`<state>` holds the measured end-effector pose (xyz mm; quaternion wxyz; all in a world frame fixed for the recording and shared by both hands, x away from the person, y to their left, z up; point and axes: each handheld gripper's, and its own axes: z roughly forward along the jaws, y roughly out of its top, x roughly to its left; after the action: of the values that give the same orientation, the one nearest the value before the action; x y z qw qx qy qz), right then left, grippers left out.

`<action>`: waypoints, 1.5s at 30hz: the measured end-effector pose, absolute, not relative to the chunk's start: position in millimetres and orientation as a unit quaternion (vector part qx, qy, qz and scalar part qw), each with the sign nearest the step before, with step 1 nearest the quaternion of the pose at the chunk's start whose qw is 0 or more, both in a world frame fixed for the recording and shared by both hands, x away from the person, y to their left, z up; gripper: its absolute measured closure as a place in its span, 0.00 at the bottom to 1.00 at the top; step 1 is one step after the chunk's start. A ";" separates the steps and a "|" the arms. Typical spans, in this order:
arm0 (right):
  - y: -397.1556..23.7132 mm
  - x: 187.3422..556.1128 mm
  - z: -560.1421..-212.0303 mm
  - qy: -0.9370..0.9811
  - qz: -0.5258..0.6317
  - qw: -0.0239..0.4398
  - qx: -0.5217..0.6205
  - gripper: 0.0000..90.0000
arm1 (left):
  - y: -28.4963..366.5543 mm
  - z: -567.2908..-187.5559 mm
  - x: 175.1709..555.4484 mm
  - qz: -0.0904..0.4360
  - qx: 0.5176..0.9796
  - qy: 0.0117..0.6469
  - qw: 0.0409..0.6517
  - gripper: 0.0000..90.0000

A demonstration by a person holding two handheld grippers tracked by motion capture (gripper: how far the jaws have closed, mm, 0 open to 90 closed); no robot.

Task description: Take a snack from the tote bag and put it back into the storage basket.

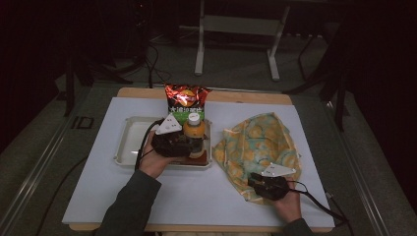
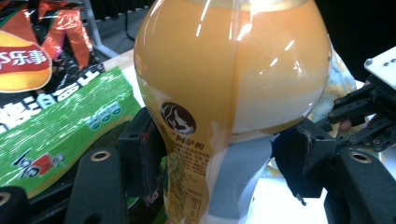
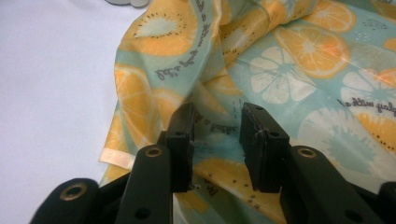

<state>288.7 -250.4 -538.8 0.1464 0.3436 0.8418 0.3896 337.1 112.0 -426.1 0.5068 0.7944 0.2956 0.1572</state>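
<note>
My left gripper (image 1: 189,140) is reached forward, forearm angled in from bottom centre, jaws clamped on either side of something held between them. My right gripper (image 1: 253,181) sits low near the front edge, jaws part-spread, pointing forward-left.

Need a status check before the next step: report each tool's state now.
Left tool: closed on the orange drink bottle, pads at its narrow waist.
Right tool: jaws part open over the fruit-print cloth; whether they pinch a fold cannot be told.
</note>
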 end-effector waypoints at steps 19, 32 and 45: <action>-250.6 288.8 -538.7 0.842 0.389 0.146 0.343 0.72 | 135.8 -434.2 330.9 0.169 0.788 0.313 0.502 0.42; -250.7 288.9 -538.8 0.842 0.390 0.146 0.343 0.72 | 158.6 -434.5 326.7 0.182 0.780 0.331 0.498 0.42; -250.9 289.0 -538.8 0.842 0.390 0.144 0.344 0.72 | 175.0 -435.6 323.3 0.194 0.774 0.344 0.496 0.42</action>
<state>289.0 -250.9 -538.8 0.1445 0.3441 0.8419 0.3898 323.3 175.0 -435.6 0.4957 0.7737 0.3439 0.1935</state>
